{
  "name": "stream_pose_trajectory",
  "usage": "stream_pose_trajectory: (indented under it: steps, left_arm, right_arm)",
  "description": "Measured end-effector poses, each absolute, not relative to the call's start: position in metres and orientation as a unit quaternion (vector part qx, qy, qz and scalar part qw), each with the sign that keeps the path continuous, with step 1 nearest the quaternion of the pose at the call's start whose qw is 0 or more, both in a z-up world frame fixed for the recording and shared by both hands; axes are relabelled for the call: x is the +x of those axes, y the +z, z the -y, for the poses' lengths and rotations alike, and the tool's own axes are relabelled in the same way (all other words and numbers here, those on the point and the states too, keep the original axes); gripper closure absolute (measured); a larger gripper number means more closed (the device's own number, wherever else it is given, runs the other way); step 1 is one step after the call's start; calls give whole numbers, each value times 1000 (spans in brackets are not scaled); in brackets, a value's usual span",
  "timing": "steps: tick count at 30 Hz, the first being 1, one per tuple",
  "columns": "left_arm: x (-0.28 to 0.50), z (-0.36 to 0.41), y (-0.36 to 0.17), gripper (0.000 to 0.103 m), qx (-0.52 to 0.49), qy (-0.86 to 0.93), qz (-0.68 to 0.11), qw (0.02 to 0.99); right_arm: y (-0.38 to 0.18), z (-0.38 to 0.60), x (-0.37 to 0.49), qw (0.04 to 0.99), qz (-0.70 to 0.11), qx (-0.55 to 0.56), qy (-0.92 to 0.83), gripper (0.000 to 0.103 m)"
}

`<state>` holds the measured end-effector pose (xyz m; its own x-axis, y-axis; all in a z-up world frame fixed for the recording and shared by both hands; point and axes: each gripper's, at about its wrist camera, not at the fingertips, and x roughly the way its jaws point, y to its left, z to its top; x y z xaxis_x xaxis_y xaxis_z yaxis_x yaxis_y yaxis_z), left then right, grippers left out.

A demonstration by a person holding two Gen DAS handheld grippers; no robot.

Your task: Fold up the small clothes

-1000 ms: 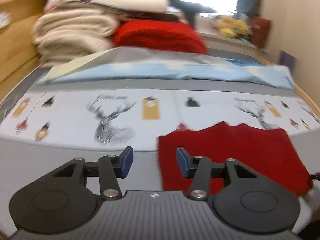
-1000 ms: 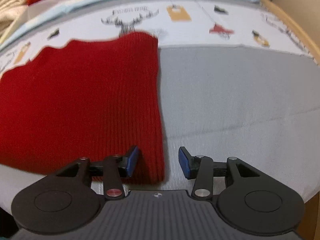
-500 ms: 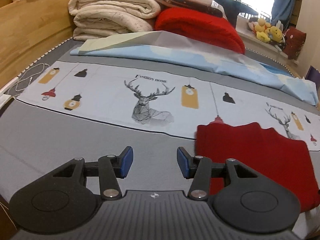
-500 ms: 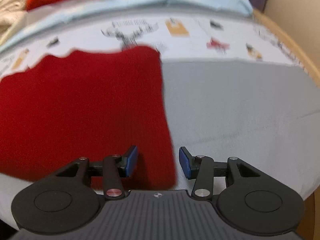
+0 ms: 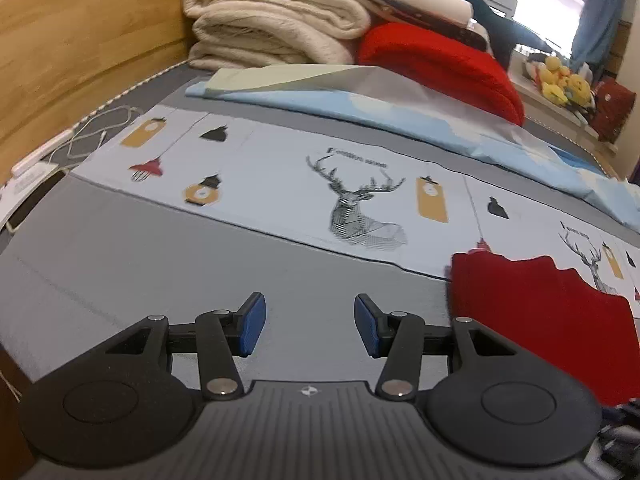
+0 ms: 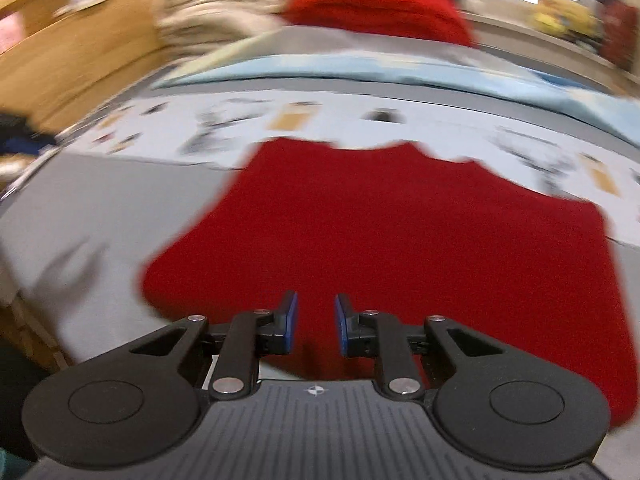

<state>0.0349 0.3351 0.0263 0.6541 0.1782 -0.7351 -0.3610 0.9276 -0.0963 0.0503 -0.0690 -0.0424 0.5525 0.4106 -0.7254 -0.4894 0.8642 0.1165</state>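
Note:
A small red knit garment (image 6: pixel 400 248) lies flat on the grey bed sheet (image 5: pixel 140 264), its far edge on the printed deer cloth (image 5: pixel 360 208). In the left wrist view the garment (image 5: pixel 532 312) is at the lower right. My left gripper (image 5: pixel 310 330) is open and empty over bare grey sheet, left of the garment. My right gripper (image 6: pixel 312 326) is open with a narrower gap, empty, just above the garment's near edge at its middle. The right wrist view is motion-blurred.
Folded cream blankets (image 5: pixel 272 24) and a red blanket (image 5: pixel 440 68) are stacked at the back. A pale blue sheet (image 5: pixel 400 112) lies before them. A wooden bed frame (image 5: pixel 80 52) runs along the left, with a white cable (image 5: pixel 96 136) and charger beside it.
My left gripper has swung left, off the garment onto bare sheet. My right gripper has moved from the garment's right edge to its middle and its jaws have narrowed.

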Motion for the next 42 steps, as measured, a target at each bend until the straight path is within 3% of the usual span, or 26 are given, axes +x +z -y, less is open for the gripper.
stream_pose_trajectory:
  steps: [6, 18, 21, 25, 27, 34, 38, 42]
  left_arm:
    - [22, -358, 22, 49, -127, 157, -392, 897]
    - [17, -378, 20, 49, -135, 160, -391, 896]
    - [19, -374, 21, 49, -128, 157, -389, 898]
    - [21, -371, 23, 49, -126, 155, -387, 900]
    - [21, -370, 24, 49, -123, 155, -387, 900]
    - [27, -361, 24, 49, -116, 158, -395, 898]
    - [32, -345, 27, 49, -110, 152, -397, 898]
    - [44, -321, 30, 49, -90, 142, -399, 901]
  right_arm:
    - [-56, -39, 35, 849, -374, -141, 347, 54]
    - [-113, -123, 13, 796, -338, -371, 338, 46]
    - [-114, -124, 16, 802, -330, -377, 324, 56]
    - [-110, -124, 12, 808, -307, -381, 330, 80]
    - [-105, -123, 7, 815, -285, -383, 329, 84]
    - [-65, -122, -17, 838, -247, -329, 358, 86]
    - [-68, -120, -15, 833, -291, -284, 376, 86]
    - [-27, -95, 12, 871, -311, -169, 342, 86]
